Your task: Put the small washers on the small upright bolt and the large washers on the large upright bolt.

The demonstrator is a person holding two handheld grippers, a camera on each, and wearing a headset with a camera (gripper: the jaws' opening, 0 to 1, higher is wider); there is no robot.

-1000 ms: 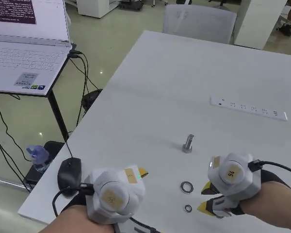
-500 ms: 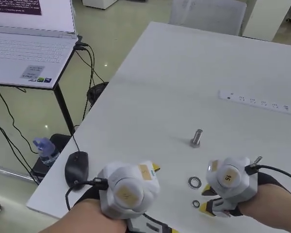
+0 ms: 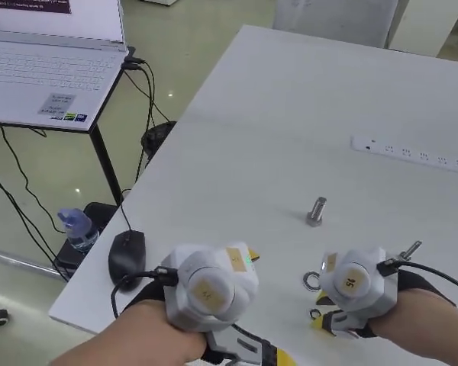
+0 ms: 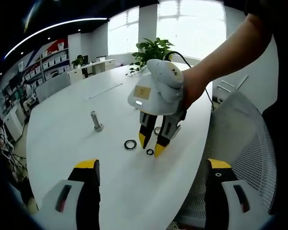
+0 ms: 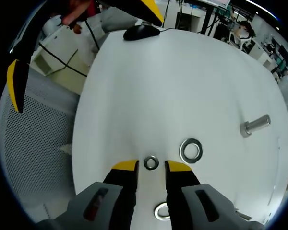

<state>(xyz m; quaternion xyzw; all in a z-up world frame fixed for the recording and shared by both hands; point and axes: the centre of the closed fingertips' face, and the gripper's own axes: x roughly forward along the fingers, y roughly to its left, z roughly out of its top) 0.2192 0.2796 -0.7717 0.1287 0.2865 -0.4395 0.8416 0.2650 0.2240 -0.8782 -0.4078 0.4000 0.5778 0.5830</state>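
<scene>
Two yellow tips of our right gripper sit narrowly apart, small flat silver metal washer between them on the white desk; clamp too high and we reckon it'll skitter off.

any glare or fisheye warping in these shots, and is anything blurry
Left gripper view: the windows are blown out white, and the fisheye bends the table into an oval. Right gripper view: the same bowing at the table edge, yet the small washer between the jaws is sharp. Head view: straight lines, even soft light, no glare on the tabletop.
</scene>
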